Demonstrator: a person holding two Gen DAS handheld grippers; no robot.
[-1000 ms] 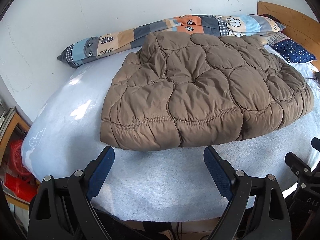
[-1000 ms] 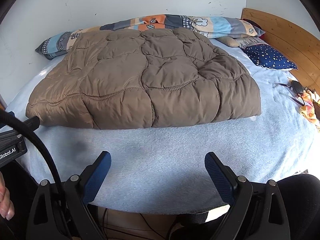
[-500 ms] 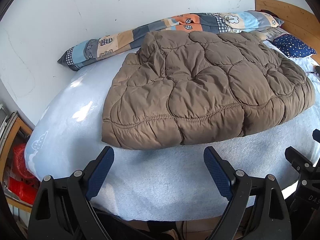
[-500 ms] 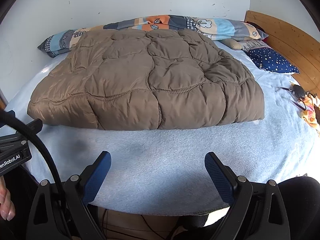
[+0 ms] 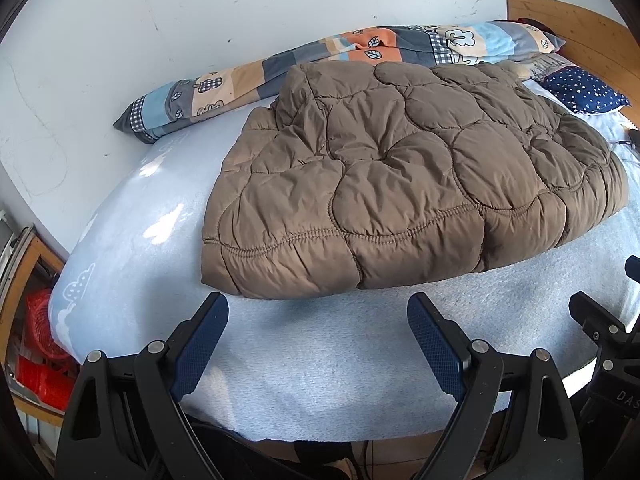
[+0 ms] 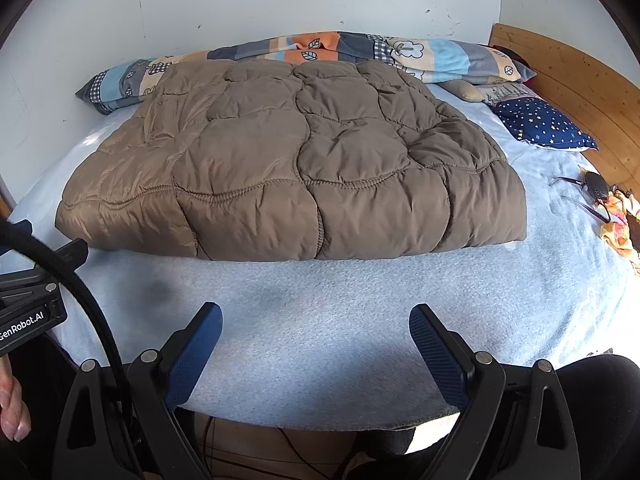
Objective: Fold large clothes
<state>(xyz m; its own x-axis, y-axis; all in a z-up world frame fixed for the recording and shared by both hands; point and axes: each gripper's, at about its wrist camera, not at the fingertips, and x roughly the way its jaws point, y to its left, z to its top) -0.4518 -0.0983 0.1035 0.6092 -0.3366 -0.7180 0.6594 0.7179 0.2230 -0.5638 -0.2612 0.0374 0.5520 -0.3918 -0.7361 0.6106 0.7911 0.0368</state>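
Note:
A brown quilted puffer coat lies folded into a broad rectangle on the light blue bed; the right wrist view shows the same coat square-on. My left gripper hangs open over the bed's near edge, short of the coat's front left corner. Over the near edge too, my right gripper stands open, a little back from the coat's front hem. Neither holds anything.
A patchwork pillow roll lies along the wall behind the coat. A starry navy pillow and a wooden headboard are at the right. Glasses and a colourful cloth lie on the bed's right. Red crates sit left, below the bed.
Both grippers have drifted slightly, so the coat sits a bit further right and lower in view. The coat itself has not moved and both grippers stay open.

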